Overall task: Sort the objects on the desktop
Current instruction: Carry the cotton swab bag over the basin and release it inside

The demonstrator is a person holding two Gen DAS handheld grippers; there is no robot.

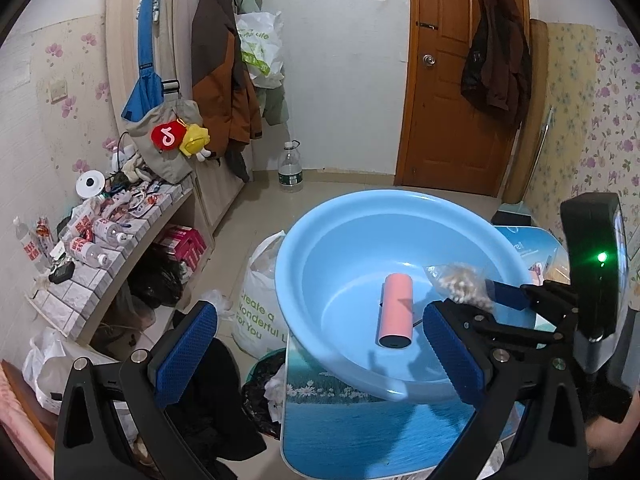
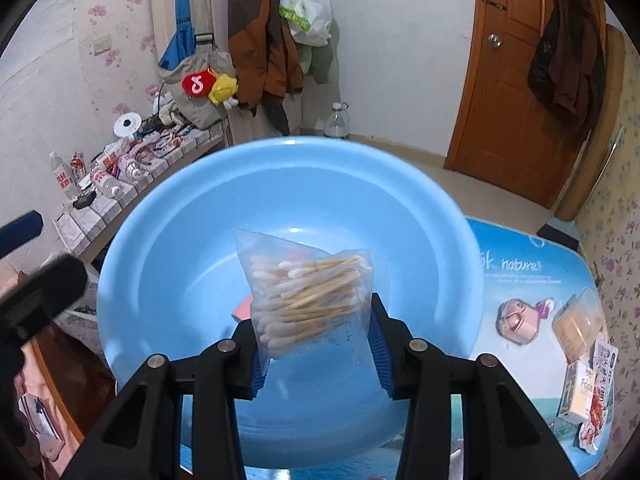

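A light blue basin stands on the table, and a pink cylinder lies in its bottom. My right gripper is shut on a clear bag of cotton swabs and holds it over the basin; a pink corner of the cylinder shows behind the bag. From the left wrist view the bag hangs above the basin's right side in the right gripper's blue fingers. My left gripper is open near the basin's front left rim, with nothing between its pads.
On the table right of the basin lie a pink tape dispenser, a clear box of toothpicks and some small packets. A cluttered tiled shelf, plastic bags on the floor and a wooden door surround the table.
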